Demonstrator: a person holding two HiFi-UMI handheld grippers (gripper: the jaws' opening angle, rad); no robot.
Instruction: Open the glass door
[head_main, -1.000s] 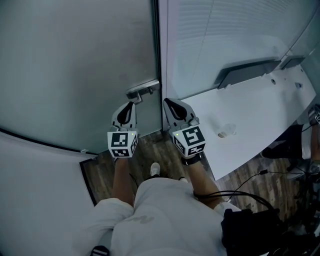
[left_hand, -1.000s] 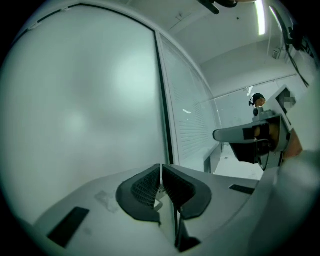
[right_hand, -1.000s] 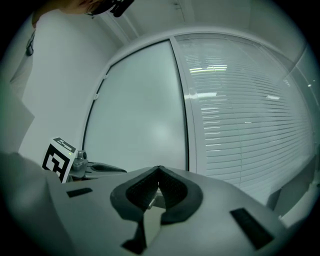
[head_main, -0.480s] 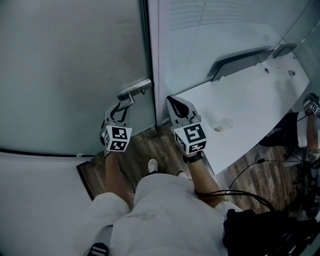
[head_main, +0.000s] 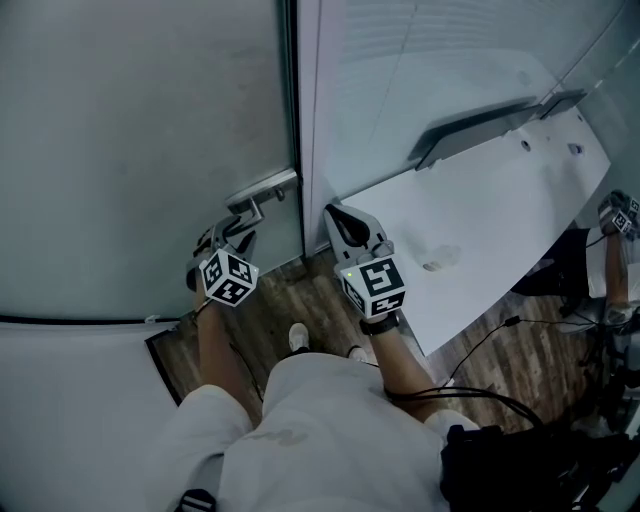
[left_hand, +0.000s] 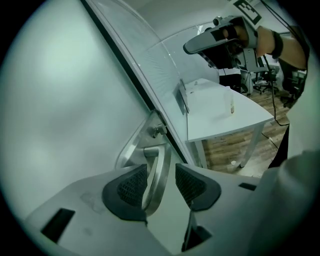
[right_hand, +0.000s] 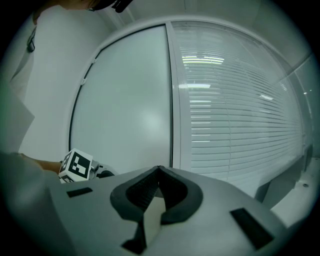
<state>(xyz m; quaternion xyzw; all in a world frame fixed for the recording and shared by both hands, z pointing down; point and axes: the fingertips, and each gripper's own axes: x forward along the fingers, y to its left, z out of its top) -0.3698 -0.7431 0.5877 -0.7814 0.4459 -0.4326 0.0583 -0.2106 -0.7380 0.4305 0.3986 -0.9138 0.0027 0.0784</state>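
Head view: person stood right at the door with a gripper in each hand, wood floor (head_main: 280, 305) underfoot.
Glass door (head_main: 150, 130): frosted, filled the left side, looked closed against its frame.
Left gripper (head_main: 230, 238): tilted down at the handle, jaws had just been opening and stood wide apart.
Handle (left_hand: 159, 165): metal lever at the door's right edge, sat between those open jaws, close to one pad, not squeezed.
Right gripper (head_main: 338, 212): jaws closed together on nothing, just right of the frame, clear of the handle.
Table (head_main: 480, 220): white, off to the right.
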